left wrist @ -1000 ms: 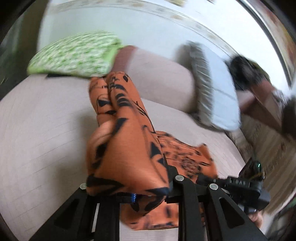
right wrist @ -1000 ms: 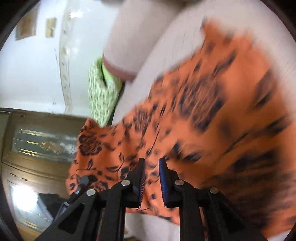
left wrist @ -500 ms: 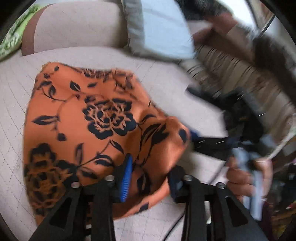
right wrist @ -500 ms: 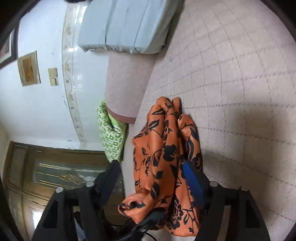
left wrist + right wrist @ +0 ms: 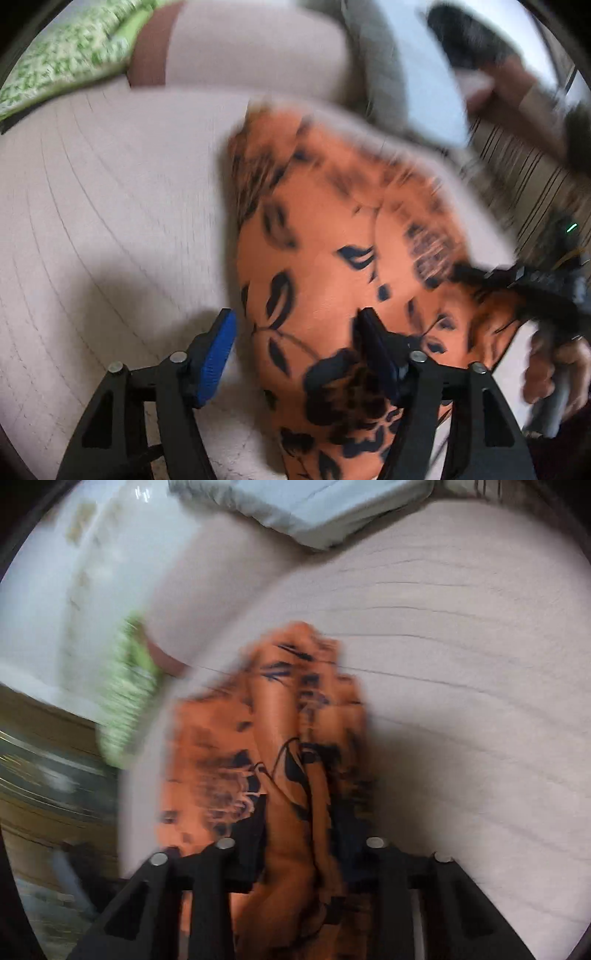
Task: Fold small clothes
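Observation:
An orange garment with a black floral print (image 5: 332, 258) lies on the pale quilted sofa seat (image 5: 92, 221). My left gripper (image 5: 295, 343) is open above its near left edge, one blue pad over the seat and the other over the cloth. In the right wrist view the same garment (image 5: 273, 738) is bunched between the spread fingers of my right gripper (image 5: 306, 834); the image is blurred and I cannot tell if the fingers touch it. The right gripper also shows at the right of the left wrist view (image 5: 535, 288), at the garment's edge.
A green patterned cushion (image 5: 66, 55) lies at the back left. A light blue-grey cushion (image 5: 314, 506) leans on the sofa back. The person's hand (image 5: 554, 369) is at the right. A wooden door (image 5: 44, 768) stands beyond the sofa end.
My left gripper has opened wider and shifted left over the garment's edge. My right gripper has swung round and now has the bunched cloth between its fingers. Both views are motion-blurred.

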A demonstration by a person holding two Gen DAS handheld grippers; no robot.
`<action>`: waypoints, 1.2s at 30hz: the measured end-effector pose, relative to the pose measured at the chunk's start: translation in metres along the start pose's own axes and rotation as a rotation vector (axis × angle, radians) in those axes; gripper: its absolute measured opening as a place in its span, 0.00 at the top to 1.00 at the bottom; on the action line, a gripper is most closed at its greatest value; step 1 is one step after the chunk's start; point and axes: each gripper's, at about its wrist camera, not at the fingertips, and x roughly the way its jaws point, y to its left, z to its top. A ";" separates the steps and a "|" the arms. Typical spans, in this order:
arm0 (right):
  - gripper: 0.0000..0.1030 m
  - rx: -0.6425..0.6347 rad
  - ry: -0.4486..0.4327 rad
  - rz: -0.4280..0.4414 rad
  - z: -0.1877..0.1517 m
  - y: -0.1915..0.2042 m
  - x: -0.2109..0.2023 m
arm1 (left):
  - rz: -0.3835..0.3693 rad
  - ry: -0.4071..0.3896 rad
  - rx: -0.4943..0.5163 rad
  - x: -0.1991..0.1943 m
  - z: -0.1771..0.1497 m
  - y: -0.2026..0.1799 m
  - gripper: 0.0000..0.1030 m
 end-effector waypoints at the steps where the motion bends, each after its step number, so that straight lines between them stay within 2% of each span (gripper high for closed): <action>1: 0.68 -0.004 -0.001 -0.019 -0.003 -0.001 0.001 | -0.003 -0.005 -0.014 -0.002 0.000 0.001 0.29; 4: 0.68 -0.021 -0.039 -0.028 -0.002 0.008 -0.007 | 0.013 -0.014 0.021 -0.012 0.007 -0.001 0.29; 5: 0.64 -0.026 -0.075 -0.046 -0.002 0.014 -0.015 | 0.014 -0.025 0.024 -0.017 0.007 -0.003 0.29; 7: 0.64 -0.042 -0.161 -0.070 0.000 0.027 -0.033 | 0.007 -0.061 0.011 -0.028 0.007 0.001 0.30; 10: 0.64 -0.105 -0.270 -0.016 0.006 0.051 -0.052 | -0.012 -0.071 -0.001 -0.032 0.009 -0.001 0.30; 13: 0.64 -0.136 -0.216 0.045 0.021 0.076 -0.043 | -0.005 -0.046 0.009 -0.025 0.004 -0.002 0.30; 17: 0.64 -0.108 -0.111 0.085 0.046 0.098 0.005 | -0.009 -0.015 0.023 -0.020 -0.006 -0.008 0.30; 20: 0.64 -0.050 -0.061 0.059 0.063 0.094 0.045 | -0.024 -0.011 0.040 -0.020 -0.009 -0.006 0.30; 22: 0.65 -0.006 -0.044 0.014 0.072 0.076 0.072 | -0.043 0.004 0.049 -0.017 -0.013 -0.002 0.27; 24: 0.66 0.045 -0.032 0.067 0.075 0.060 0.087 | -0.063 0.019 0.040 -0.016 -0.016 0.005 0.25; 27: 0.65 0.049 -0.051 0.100 0.070 0.063 0.069 | -0.069 0.026 0.028 -0.020 -0.016 0.009 0.23; 30: 0.65 0.020 -0.084 0.120 0.050 0.066 0.035 | -0.061 0.022 0.026 -0.026 -0.016 0.008 0.23; 32: 0.65 0.015 -0.053 0.110 0.034 0.067 0.018 | -0.046 0.013 0.042 -0.033 -0.018 0.006 0.23; 36: 0.65 -0.035 -0.054 0.129 -0.013 0.063 -0.024 | -0.037 0.003 0.067 -0.044 -0.025 0.007 0.23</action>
